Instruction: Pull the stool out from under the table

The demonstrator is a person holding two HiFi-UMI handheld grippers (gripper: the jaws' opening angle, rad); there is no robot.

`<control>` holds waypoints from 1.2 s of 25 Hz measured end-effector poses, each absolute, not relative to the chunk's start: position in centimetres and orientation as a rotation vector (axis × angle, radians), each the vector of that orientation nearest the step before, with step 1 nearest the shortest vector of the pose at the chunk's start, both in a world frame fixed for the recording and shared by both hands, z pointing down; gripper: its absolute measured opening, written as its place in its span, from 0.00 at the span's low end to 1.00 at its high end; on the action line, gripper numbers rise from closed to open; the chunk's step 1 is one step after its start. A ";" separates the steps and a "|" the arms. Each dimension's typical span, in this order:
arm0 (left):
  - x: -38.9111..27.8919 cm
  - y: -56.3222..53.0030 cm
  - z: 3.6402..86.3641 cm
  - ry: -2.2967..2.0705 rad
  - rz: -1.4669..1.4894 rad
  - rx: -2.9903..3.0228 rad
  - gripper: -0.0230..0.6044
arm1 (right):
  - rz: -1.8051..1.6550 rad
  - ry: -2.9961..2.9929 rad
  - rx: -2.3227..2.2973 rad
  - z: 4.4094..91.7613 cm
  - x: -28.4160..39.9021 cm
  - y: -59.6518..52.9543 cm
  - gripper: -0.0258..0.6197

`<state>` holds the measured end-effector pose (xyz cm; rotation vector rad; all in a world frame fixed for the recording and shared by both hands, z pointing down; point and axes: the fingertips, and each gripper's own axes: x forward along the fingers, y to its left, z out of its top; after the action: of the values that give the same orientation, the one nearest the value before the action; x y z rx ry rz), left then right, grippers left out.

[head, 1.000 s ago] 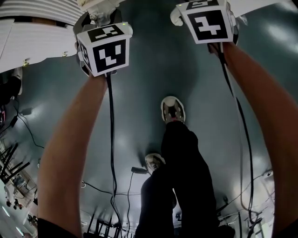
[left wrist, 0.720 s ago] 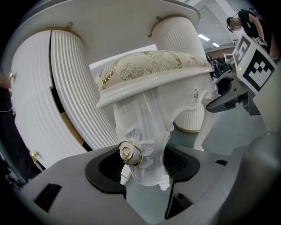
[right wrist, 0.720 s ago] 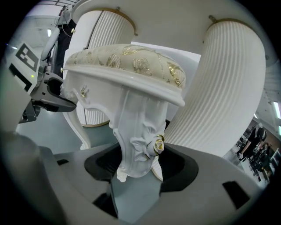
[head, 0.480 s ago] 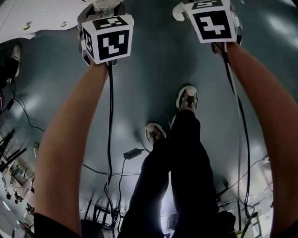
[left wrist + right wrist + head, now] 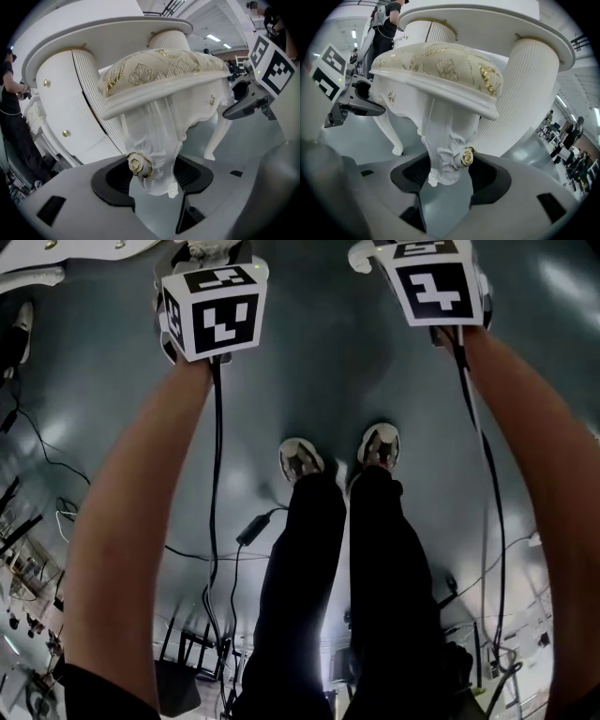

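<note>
Left gripper: fingers set wide and closed on a carved white leg of the stool. The leg fills the gap between the dark pads. A gold rosette on it sits just beside the left-hand pad.

Right gripper: same arrangement. Fingers are wide and clamped on the stool's other near leg, with its rosette toward the right-hand pad. Each gripper shows at the edge of the other's view.

Head view: left marker cube and right marker cube are side by side at the top, with bare forearms running up to them. Between the forearms are dark trouser legs and two pale shoes close together on the grey floor. A black cable hangs from the left gripper.

Stool seat: a cream cushion with gold embroidery on a white moulded frame, directly above the gripped legs. A far leg curves down to the floor.

Behind the stool: a white table. The tabletop rim shows above and behind the cushion. Whether any of the seat lies under it, cannot tell. Fluted pedestals stand just behind the stool.

Farthest: a person in dark clothes at the left edge of the left gripper view.
</note>
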<state>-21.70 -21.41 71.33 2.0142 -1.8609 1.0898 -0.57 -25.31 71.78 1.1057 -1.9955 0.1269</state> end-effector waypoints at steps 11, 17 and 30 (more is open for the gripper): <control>-18.5 -12.2 72.6 -1.897 1.072 1.981 0.46 | 0.056 -2.043 1.113 72.5 2.4 -16.8 0.41; -19.3 -7.9 73.1 -1.887 1.075 1.976 0.46 | 0.071 -2.044 1.077 73.2 1.4 -12.6 0.41; -17.8 -0.7 73.4 -1.826 1.125 1.973 0.46 | 0.123 -2.002 1.049 73.5 3.3 -4.6 0.41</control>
<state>-17.79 -0.71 73.43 1.9733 -1.8264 1.1248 3.33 -4.56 73.50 1.0487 -2.0016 0.1231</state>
